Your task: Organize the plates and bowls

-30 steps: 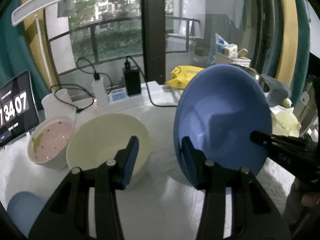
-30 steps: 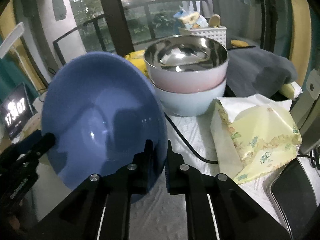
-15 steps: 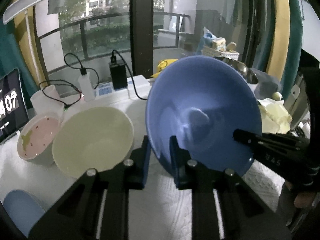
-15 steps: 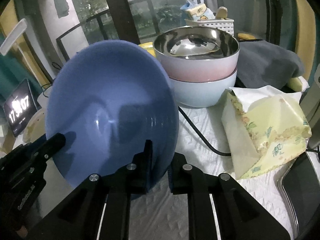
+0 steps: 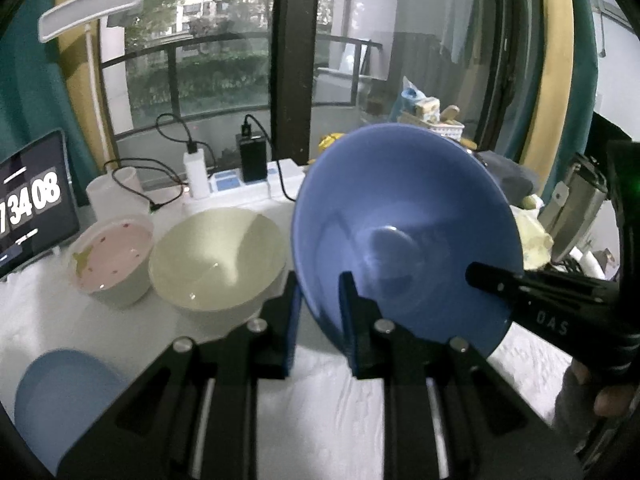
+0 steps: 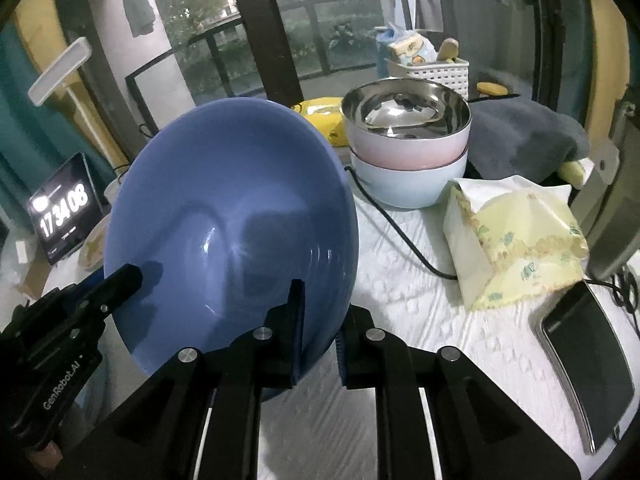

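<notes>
- Both claws now pinch the big blue bowl point(image 5: 404, 232); a second ago the left claw point(image 5: 318, 320) stood wide, and it has just closed on the near rim.
- Only the left view shows the cream bowl point(image 5: 218, 258) and pink bowl point(image 5: 114, 258), far left.
- Only the right view shows the stacked bowls point(image 6: 408, 148), far right.
- Right claw point(image 6: 322, 332) grips the tilted bowl's right edge.

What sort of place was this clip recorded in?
Most likely a home, on a cloth-covered table beside a balcony window facing apartment blocks. Household clutter shows it: stacked bowls, a tissue pack, a power strip with chargers and a tablet clock.
</notes>
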{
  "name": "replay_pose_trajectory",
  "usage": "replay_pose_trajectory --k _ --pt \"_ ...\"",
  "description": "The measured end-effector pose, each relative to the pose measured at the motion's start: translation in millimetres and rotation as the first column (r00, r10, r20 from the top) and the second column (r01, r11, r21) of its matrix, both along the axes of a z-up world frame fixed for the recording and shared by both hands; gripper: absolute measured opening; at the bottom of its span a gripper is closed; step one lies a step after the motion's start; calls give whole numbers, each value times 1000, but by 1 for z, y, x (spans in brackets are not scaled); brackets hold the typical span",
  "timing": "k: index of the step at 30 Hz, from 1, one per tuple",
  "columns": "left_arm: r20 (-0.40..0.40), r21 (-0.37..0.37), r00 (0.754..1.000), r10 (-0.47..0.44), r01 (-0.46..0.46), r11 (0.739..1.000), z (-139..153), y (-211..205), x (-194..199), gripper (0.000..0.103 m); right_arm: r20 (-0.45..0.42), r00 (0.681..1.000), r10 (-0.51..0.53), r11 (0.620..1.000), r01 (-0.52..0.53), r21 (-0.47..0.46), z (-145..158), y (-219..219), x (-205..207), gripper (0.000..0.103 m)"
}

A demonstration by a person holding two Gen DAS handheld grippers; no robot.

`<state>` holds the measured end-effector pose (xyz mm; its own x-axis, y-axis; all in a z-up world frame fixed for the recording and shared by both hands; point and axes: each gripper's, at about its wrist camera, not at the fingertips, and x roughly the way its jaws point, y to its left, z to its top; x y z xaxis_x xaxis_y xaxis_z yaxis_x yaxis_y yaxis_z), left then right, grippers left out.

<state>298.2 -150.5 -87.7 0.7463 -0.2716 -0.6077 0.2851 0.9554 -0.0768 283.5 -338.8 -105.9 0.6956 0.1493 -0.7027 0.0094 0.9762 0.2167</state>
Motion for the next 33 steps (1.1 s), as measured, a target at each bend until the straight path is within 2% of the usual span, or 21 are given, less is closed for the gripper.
replay_pose_trajectory --k 8,15,25,33 --pt "6 -19 1000 15 -15 1000 6 21 -37 19 -7 1000 21 1000 -21 -14 7 22 -30 17" --pt "-25 -43 999 28 -29 999 2 37 -61 19 -57 997 52 998 -54 -34 5 42 -57 19" --pt "-59 -44 997 54 -57 997 -4 54 -85 19 -112 990 84 995 -89 -47 -3 64 -78 21" --pt "-67 -53 996 54 -58 997 -6 60 -103 19 -152 984 98 992 -108 -64 -7 76 -92 26"
